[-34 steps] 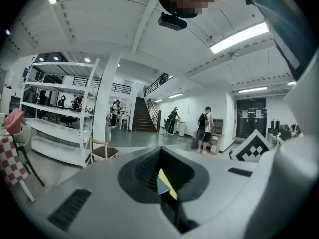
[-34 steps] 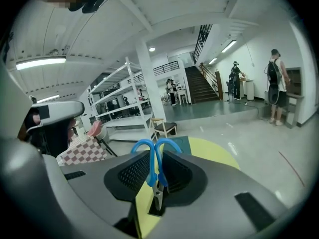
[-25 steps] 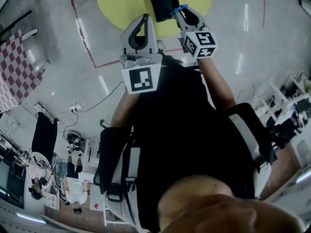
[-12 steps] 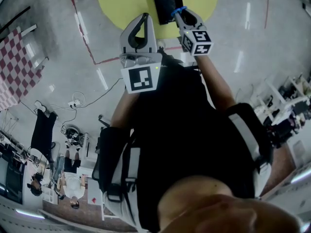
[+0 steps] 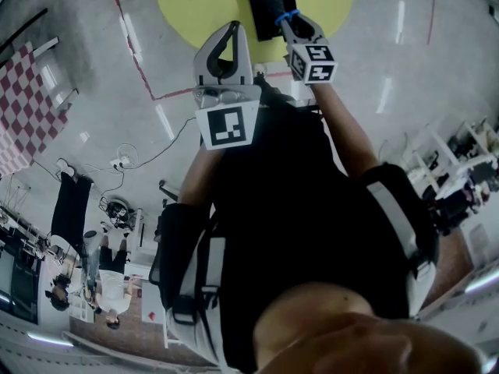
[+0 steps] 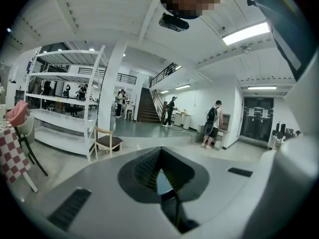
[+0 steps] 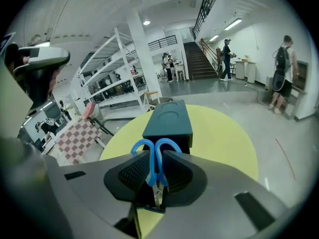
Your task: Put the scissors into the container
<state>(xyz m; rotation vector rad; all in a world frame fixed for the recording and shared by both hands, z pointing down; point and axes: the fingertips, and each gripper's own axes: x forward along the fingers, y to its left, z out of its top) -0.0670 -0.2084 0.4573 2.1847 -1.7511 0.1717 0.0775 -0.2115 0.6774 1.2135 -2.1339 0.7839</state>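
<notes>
Right gripper [image 7: 156,157]: jaws clamped on the blue-handled metal scissors [image 7: 152,169]. We see the handle loops standing past the jaw tips and the blades pointing back between them.

Dark teal box-shaped container [image 7: 168,119]: just beyond the loops, on a round yellow counter [image 7: 224,133].

Left gripper [image 6: 160,156]: jaws closed together, holding nothing.

Yellow round table [image 5: 195,6], landmark.
- Dark container [image 5: 269,2]: on the table.
- Right gripper [image 5: 291,25]: at the table's near edge, scissors [image 5: 287,15] at its tip.
- Left gripper [image 5: 231,29]: beside that edge.
</notes>
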